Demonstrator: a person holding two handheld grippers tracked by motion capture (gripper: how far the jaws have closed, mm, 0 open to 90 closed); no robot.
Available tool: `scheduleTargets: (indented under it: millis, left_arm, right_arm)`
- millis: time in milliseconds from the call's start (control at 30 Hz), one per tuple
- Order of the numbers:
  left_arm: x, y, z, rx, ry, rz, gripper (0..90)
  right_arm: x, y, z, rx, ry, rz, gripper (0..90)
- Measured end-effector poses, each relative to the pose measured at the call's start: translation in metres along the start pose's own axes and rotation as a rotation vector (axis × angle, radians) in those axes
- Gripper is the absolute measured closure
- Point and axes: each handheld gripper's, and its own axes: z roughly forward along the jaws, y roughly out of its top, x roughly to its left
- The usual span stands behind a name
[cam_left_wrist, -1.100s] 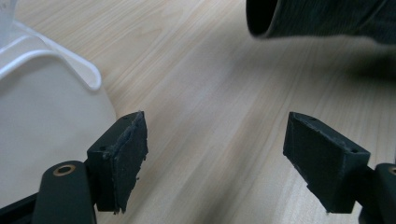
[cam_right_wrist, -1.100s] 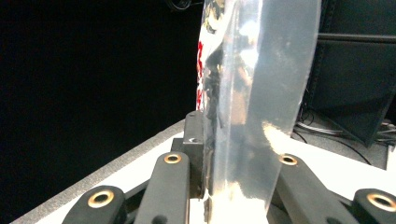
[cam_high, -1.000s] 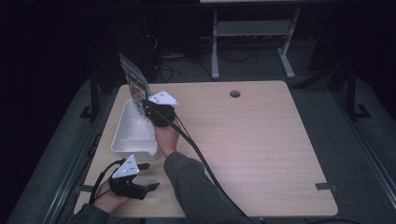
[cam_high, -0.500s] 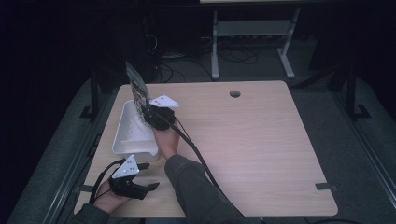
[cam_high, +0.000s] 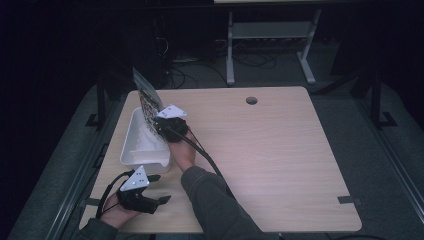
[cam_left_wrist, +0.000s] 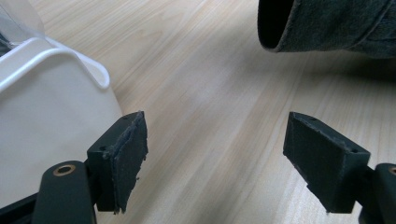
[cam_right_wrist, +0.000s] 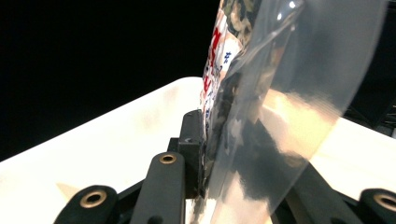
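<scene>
A clear plastic snack bag (cam_high: 145, 98) with red and blue print stands tilted above the far end of a white rectangular bin (cam_high: 131, 148) at the table's left side. My right gripper (cam_high: 160, 125) is shut on the bag's lower edge; in the right gripper view the bag (cam_right_wrist: 261, 93) is pinched between the jaws over the bin's white inside (cam_right_wrist: 116, 135). Near the table's front left corner my left gripper (cam_high: 159, 189) stands open with nothing between its pads (cam_left_wrist: 128, 156), resting low next to the bin's near wall (cam_left_wrist: 51, 126).
The wooden table (cam_high: 280, 155) has a round cable hole (cam_high: 251, 100) at its far edge. A grey sleeve (cam_left_wrist: 327, 23) crosses above the left gripper. Metal shelf legs (cam_high: 267, 45) and cables stand on the dark floor behind.
My right gripper has moved the bag a little nearer and lower over the bin, and the bag stands more upright. The left gripper has stayed put.
</scene>
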Motion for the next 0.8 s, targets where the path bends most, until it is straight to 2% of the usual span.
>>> scheduleTargets:
  millis: [167,267,367,567,800]
  left_arm:
    - [0.0,0.0,0.0,-0.001,0.002,-0.002,21.2]
    - [0.0,0.0,0.0,0.0,0.003,-0.002,21.3]
    - [0.001,0.0,-0.001,-0.002,0.004,0.0,21.3]
    - [0.002,-0.001,-0.001,-0.001,0.008,-0.005,21.3]
    - [0.003,-0.001,-0.002,-0.002,0.014,-0.008,21.3]
  right_arm:
    - [0.004,-0.002,-0.001,0.024,-0.022,-0.033,73.1]
    - [0.006,-0.008,0.001,0.04,-0.033,-0.027,73.3]
    - [0.005,-0.015,0.0,0.017,-0.051,0.006,73.6]
    - [0.003,-0.018,0.001,0.021,-0.095,0.058,73.0]
    - [0.003,-0.021,0.003,0.018,-0.163,0.074,72.0]
